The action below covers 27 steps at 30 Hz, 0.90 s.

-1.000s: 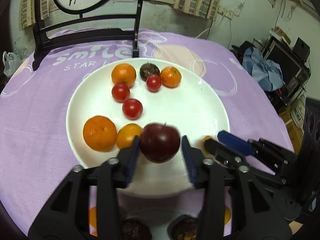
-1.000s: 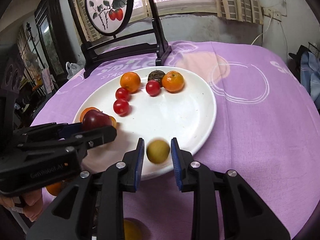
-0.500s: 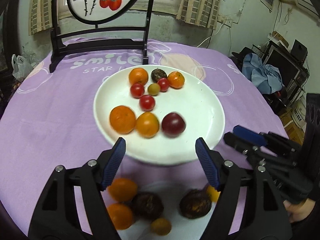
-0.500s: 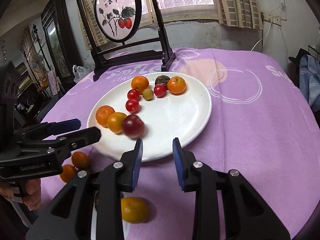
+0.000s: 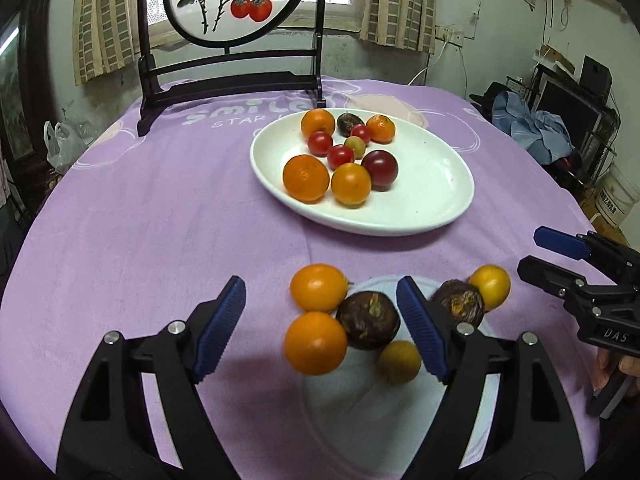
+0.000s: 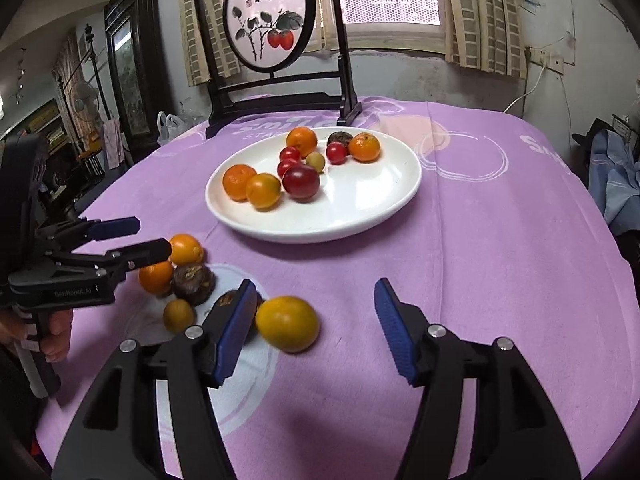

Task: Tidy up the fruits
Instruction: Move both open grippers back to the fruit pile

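A white plate [image 5: 440, 184] on the purple cloth holds oranges, cherry tomatoes, a small green-yellow fruit and a dark red plum [image 5: 380, 164]. Nearer me, loose fruit lies on the cloth: two oranges [image 5: 318, 287], two dark wrinkled fruits [image 5: 368, 320], a yellow one [image 5: 490, 286] and a small one [image 5: 400, 362]. My left gripper [image 5: 318, 282] hovers over this group, jaws opening, pressing nothing. My right gripper [image 6: 316, 284] is also opening; a yellow-orange fruit [image 6: 287, 323] lies loose between its fingers, beside the left pad. Each gripper shows in the other's view: the right gripper [image 5: 530, 252] and the left gripper [image 6: 154, 236].
A black stand with a round painted screen [image 5: 228, 8] rises at the table's far edge behind the plate [image 6: 360, 216]. Bare cloth lies left of the plate and to the right of the right gripper. Room clutter sits beyond the table's right edge.
The left gripper let go of the dark red plum and the right gripper of a small yellowish fruit; both now lie on the plate. Both grippers drew back to the loose fruit and opened wider.
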Each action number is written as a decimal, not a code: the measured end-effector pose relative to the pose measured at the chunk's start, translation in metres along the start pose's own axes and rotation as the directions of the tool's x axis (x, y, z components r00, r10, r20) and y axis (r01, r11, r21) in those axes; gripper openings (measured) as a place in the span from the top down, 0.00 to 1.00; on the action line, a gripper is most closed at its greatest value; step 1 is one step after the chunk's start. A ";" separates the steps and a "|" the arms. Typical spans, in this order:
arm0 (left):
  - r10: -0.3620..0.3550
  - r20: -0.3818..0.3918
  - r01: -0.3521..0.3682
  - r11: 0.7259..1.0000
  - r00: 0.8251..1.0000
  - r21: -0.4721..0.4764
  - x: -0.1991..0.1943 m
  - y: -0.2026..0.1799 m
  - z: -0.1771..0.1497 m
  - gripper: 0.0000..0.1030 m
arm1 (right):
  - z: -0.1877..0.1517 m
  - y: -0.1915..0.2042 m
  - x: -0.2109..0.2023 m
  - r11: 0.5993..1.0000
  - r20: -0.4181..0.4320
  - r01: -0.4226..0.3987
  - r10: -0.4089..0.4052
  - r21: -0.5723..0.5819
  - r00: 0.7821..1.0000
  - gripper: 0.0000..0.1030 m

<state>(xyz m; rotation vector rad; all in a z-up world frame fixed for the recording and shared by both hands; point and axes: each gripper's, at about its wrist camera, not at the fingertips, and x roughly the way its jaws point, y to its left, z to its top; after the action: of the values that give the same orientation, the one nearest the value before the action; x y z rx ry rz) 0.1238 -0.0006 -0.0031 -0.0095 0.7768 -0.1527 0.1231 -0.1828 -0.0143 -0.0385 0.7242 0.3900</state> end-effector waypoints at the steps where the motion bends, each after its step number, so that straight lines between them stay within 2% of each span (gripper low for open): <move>1: 0.003 -0.003 -0.003 1.000 1.000 0.001 -0.001 0.003 -0.002 0.22 | -0.001 0.003 0.000 1.000 -0.001 0.005 -0.005 -0.015 1.000 0.40; 6: -0.004 -0.039 0.004 1.000 0.999 -0.017 0.002 0.010 -0.002 0.18 | -0.002 0.014 0.001 0.998 -0.005 0.005 -0.005 -0.067 1.000 0.40; 11: 0.019 -0.080 -0.018 1.000 0.997 0.018 0.009 0.007 -0.007 0.18 | -0.006 0.016 0.008 0.994 -0.053 0.015 -0.021 -0.109 0.998 0.40; 18: 0.015 -0.073 -0.014 1.000 0.997 0.011 0.004 0.010 -0.007 0.18 | -0.017 0.024 0.023 0.981 -0.127 0.029 -0.054 -0.190 0.990 0.40; 22: -0.008 -0.066 0.008 1.000 0.998 0.005 -0.001 0.010 -0.006 0.16 | -0.016 0.025 0.036 0.981 -0.127 0.052 -0.077 -0.184 0.989 0.40; 23: -0.016 -0.067 0.016 1.000 0.998 0.009 -0.001 0.009 -0.007 0.16 | -0.013 0.024 0.040 0.983 -0.127 0.054 -0.077 -0.174 0.989 0.41; 24: -0.019 -0.069 0.020 1.000 0.997 0.013 -0.002 0.008 -0.007 0.16 | -0.011 0.023 0.042 0.986 -0.131 0.047 -0.069 -0.162 0.989 0.47; 25: -0.021 -0.071 0.023 1.000 0.997 0.018 -0.002 0.007 -0.008 0.16 | -0.009 0.023 0.044 0.989 -0.137 0.027 -0.047 -0.146 0.989 0.58; 27: -0.030 -0.070 0.032 0.999 0.997 0.030 -0.003 0.005 -0.009 0.16 | -0.007 0.024 0.047 0.989 -0.138 0.032 -0.052 -0.147 0.989 0.61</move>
<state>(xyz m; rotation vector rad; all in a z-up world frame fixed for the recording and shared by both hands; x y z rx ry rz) 0.1159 0.0053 -0.0075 0.0133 0.8441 -0.1950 0.1416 -0.1462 -0.0478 -0.2199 0.8326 0.4016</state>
